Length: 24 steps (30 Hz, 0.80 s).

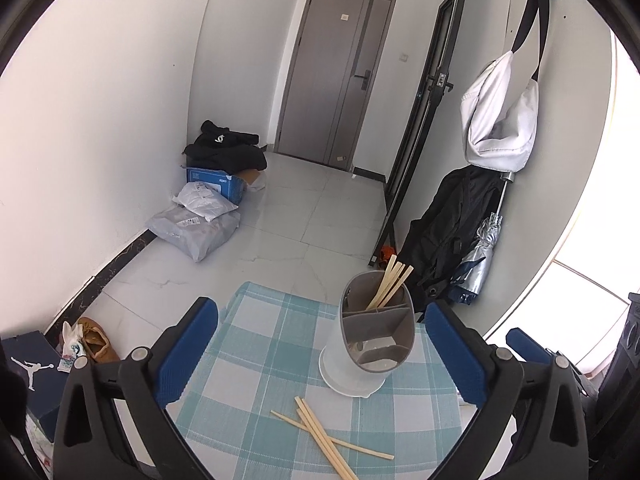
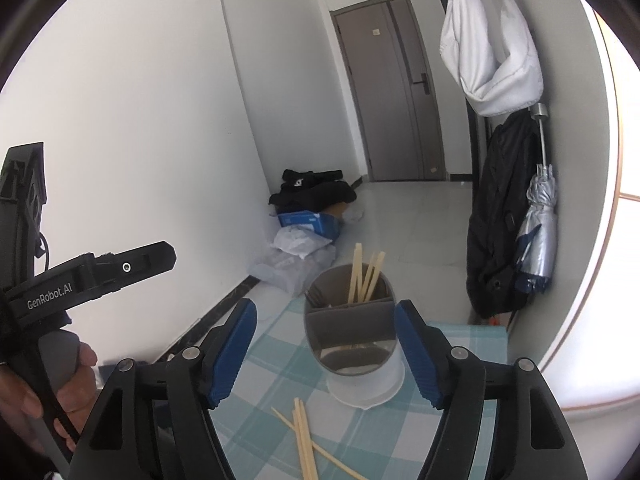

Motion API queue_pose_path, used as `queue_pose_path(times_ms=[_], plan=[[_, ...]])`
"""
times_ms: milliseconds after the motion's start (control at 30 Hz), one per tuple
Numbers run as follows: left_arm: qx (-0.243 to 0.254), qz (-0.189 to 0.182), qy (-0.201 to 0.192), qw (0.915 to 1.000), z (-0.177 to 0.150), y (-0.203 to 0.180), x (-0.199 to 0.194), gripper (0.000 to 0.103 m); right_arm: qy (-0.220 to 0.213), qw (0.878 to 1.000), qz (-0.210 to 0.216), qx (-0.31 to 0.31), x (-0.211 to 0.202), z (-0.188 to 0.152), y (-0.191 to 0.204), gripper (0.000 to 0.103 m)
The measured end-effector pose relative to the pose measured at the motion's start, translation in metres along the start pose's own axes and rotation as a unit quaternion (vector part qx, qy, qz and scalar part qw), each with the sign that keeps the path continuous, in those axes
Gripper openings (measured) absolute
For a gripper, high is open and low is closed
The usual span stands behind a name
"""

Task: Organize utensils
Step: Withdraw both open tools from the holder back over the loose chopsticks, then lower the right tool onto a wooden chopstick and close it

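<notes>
Jaws of left gripper [image 1: 322, 344] and right gripper [image 2: 325, 350] gape apart, empty. Four bamboo chopsticks [image 1: 389, 286] stand in grey-and-white divided holder [image 1: 370, 342] near table's [image 1: 256, 344] far edge; loose chopsticks [image 1: 326, 438] near front edge remain unsorted.

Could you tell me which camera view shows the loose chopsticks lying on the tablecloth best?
The left wrist view: the loose chopsticks lie crossed on the checked tablecloth, mostly in frame, between the open fingers. In the right wrist view they sit lower, partly cut off by the frame edge.
</notes>
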<state>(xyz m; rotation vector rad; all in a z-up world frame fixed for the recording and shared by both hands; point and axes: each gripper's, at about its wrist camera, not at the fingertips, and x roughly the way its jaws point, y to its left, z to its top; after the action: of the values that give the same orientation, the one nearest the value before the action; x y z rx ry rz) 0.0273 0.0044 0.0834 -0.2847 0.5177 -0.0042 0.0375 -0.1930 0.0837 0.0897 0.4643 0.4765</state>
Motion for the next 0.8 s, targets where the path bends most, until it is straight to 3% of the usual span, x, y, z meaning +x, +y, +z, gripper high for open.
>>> queue_pose_path(times_ms=[133,300,467,600,800], plan=[[0.000,0.008,0.002,1.0000,-0.014,0.005,0.002,0.102,0.005,1.000,-0.008,-0.002,-0.002,-0.017,0.002,0.079],[-0.002,0.023,0.011,0.9997,-0.040,0.010,0.008,0.102,0.033,0.999,-0.011,0.004,0.003,-0.045,0.000,0.079],[-0.020,0.036,0.038,0.9985,-0.067,0.020,0.023,0.102,0.063,0.998,-0.023,-0.001,0.010,-0.070,-0.002,0.082],[-0.031,0.048,0.053,0.9970,-0.083,0.029,0.037,0.102,0.109,0.994,-0.031,-0.005,0.027,-0.089,-0.005,0.083],[-0.042,0.044,0.107,0.9924,-0.107,0.045,0.063,0.102,0.173,0.983,-0.055,-0.008,0.056,-0.116,-0.014,0.083]])
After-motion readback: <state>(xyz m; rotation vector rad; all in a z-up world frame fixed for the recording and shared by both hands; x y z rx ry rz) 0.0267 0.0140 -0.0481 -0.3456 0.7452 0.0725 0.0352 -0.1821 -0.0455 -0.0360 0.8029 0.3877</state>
